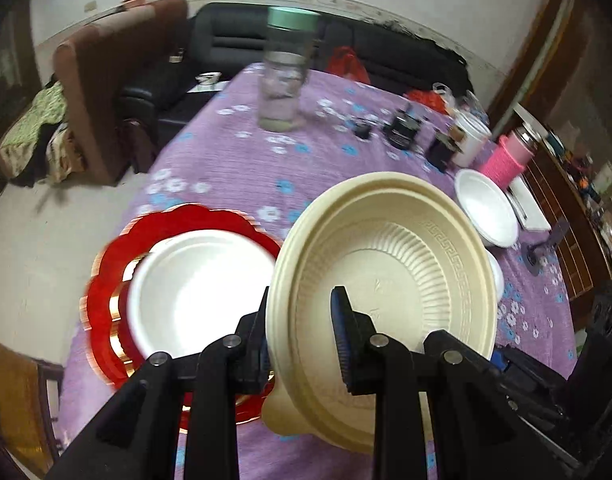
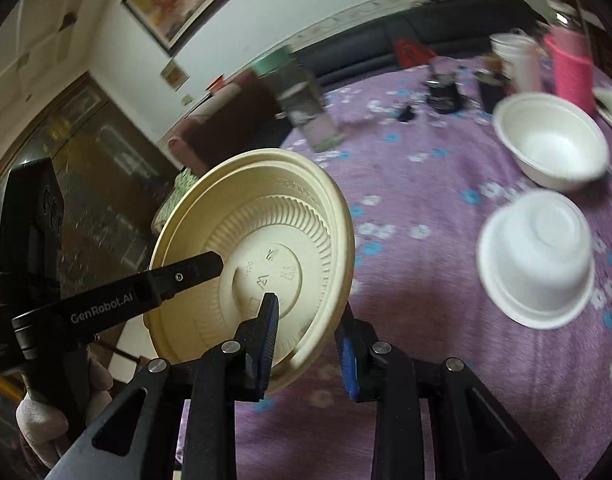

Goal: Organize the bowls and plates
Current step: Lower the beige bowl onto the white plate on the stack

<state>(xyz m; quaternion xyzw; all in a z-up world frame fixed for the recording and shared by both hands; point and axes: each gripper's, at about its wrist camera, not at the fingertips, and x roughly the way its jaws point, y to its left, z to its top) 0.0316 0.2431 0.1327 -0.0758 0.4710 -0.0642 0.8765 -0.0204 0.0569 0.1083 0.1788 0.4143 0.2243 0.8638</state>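
A cream ribbed bowl (image 1: 386, 256) is held tilted above the purple table; its underside shows in the right wrist view (image 2: 266, 240). My left gripper (image 1: 302, 324) straddles its near rim, one finger inside and one outside. My right gripper (image 2: 310, 340) straddles the rim from the other side, and the left gripper's finger (image 2: 186, 272) reaches across the bowl's underside. A white plate (image 1: 194, 284) lies on a red scalloped plate (image 1: 106, 280) at the left. One white bowl (image 2: 550, 140) stands upright and another (image 2: 538, 256) lies upside down at the right.
A clear jar with a green lid (image 1: 286, 76) stands at the table's middle back. Small dark items, a white cup (image 1: 470, 136) and a pink holder (image 1: 506, 156) stand at the back right. A brown chair (image 1: 106, 92) and a dark sofa are beyond the table.
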